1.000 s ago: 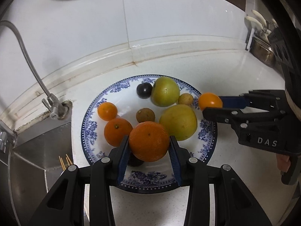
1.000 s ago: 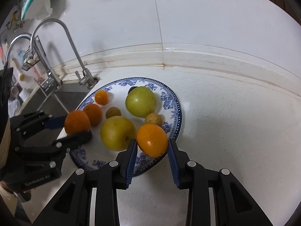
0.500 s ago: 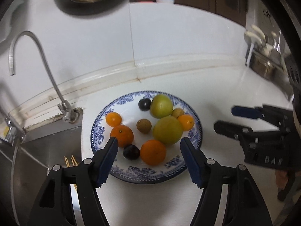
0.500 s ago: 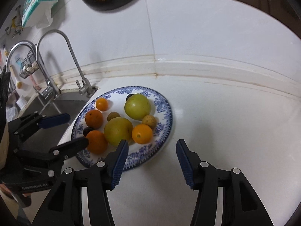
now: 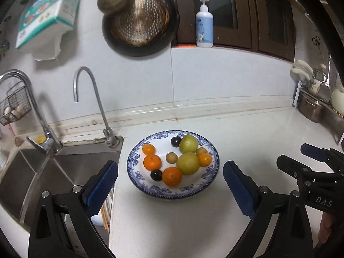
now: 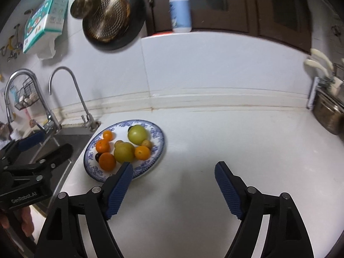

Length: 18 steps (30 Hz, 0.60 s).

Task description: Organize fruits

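Both grippers have pulled back from the plate (image 5: pixel 206 190); left gripper (image 5: pixel 169 185) and right gripper (image 6: pixel 173 188) gape empty. One plum (image 6: pixel 98 157) hides behind an orange (image 6: pixel 107 161).

Both grippers are black, silver-screwed, with ribbed blue pads (image 5: pixel 103 187); one reads "DAS", one "GenRobot.AI".

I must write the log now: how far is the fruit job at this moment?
It looks nearly done. All nine fruits lie on the blue plate: four oranges, two green fruits, two dark plums, two small brown ones. Left gripper and right gripper are open and empty. No fruit shows on the counter.
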Each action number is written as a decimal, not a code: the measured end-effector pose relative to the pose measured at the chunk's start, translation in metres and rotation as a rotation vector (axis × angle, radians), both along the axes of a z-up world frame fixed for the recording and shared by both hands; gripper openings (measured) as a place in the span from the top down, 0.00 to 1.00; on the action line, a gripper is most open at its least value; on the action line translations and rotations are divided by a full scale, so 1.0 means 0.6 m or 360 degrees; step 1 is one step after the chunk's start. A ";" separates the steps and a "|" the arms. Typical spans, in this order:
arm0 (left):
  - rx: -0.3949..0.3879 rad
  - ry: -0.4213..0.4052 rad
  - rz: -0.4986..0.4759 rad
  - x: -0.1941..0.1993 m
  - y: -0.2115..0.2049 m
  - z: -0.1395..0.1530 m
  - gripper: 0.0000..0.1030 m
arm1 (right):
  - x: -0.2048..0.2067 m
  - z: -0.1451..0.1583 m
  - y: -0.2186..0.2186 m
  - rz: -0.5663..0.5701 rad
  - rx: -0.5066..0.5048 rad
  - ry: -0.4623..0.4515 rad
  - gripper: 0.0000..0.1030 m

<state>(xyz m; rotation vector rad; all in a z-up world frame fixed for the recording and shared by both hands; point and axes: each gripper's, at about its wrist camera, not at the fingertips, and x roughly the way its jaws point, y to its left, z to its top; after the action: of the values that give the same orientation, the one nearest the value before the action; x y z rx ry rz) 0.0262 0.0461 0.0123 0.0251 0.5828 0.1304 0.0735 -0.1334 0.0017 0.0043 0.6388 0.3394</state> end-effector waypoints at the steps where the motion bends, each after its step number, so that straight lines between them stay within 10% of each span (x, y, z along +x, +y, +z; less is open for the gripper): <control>1: 0.0007 -0.0015 0.0010 -0.012 -0.008 0.004 0.01 | -0.007 0.003 -0.006 0.0000 0.0000 -0.0001 0.22; 18: -0.0011 -0.0045 0.0070 -0.154 -0.098 0.029 0.00 | -0.149 0.036 -0.105 0.0013 -0.0016 -0.0105 0.15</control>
<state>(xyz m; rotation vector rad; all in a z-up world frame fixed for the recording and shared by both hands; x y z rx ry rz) -0.0664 -0.0128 0.0299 0.0038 0.5557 0.1711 -0.0156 -0.1966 0.0234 -0.0190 0.5756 0.3426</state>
